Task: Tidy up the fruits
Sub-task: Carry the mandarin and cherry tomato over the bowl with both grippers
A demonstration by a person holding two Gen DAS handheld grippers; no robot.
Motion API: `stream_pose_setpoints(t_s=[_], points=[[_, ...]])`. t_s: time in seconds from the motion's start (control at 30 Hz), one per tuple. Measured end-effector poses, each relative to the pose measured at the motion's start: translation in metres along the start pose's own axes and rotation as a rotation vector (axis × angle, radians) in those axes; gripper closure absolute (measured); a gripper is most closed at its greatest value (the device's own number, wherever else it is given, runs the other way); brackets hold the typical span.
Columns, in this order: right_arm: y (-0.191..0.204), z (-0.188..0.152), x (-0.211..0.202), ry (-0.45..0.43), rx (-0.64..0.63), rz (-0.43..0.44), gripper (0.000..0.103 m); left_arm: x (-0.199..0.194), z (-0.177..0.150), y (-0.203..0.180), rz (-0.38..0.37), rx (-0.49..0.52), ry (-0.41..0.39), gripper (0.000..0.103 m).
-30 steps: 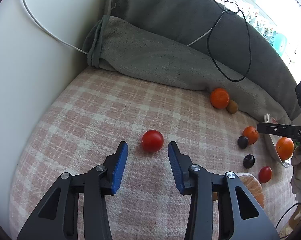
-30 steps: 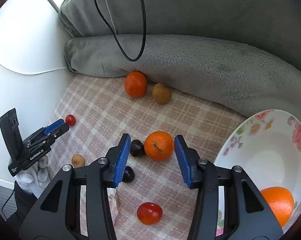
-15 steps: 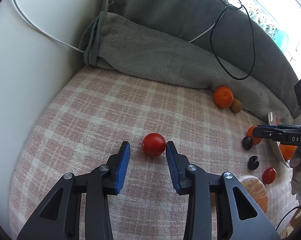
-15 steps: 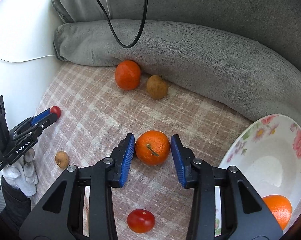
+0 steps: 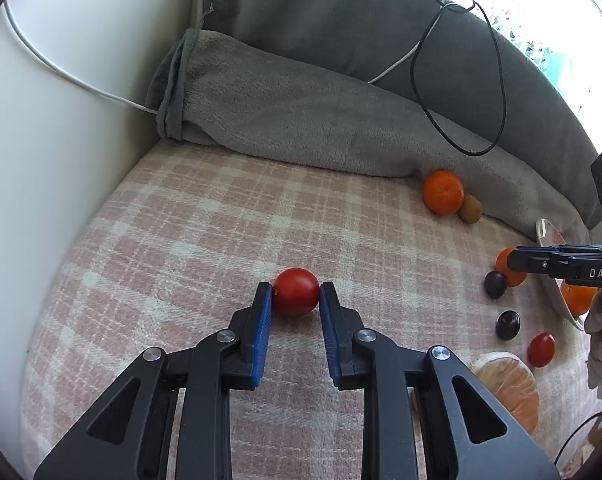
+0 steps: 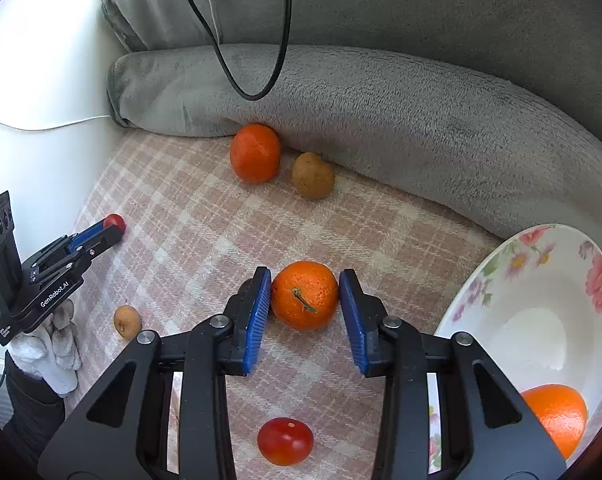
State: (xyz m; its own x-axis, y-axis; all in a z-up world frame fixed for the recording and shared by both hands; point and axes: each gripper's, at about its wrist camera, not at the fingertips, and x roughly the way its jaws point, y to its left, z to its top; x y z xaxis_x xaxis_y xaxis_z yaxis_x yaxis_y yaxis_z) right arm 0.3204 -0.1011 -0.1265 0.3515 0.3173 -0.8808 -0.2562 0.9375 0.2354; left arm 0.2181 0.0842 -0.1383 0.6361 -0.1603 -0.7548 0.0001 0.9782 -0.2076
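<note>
Bright daylight is pouring in from the upper right of the left wrist view, blowing the window out to white. The white wall is glaring in the right wrist view. Both pictures are staying sharp, while fisheye bending is curving the edges into dark corners. Soft shadows are lying under the fruit.

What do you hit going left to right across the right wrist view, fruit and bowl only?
Small red tomato at the left gripper → small brown fruit → far mandarin → mandarin between the right gripper's fingers → floral bowl.
</note>
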Motion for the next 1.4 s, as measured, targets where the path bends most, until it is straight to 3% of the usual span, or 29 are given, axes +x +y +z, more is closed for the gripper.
stream_pose_setpoints(t_s=[0.5,0.93,1.4], points=[[-0.005,-0.011,-0.042,-0.088,-0.001,0.011,0.066,-0.038,-0.005,-0.024,-0.062,0.032,-0.058,0.081],[-0.049,-0.027,-0.091,-0.174,0.071,-0.029,0.066,-0.05,0.001,-0.091,-0.19,0.103,-0.083,0.081],[-0.109,-0.041,-0.116,-0.219,0.178,-0.067,0.066,-0.04,-0.009,-0.177,-0.319,0.208,-0.035,0.081]])
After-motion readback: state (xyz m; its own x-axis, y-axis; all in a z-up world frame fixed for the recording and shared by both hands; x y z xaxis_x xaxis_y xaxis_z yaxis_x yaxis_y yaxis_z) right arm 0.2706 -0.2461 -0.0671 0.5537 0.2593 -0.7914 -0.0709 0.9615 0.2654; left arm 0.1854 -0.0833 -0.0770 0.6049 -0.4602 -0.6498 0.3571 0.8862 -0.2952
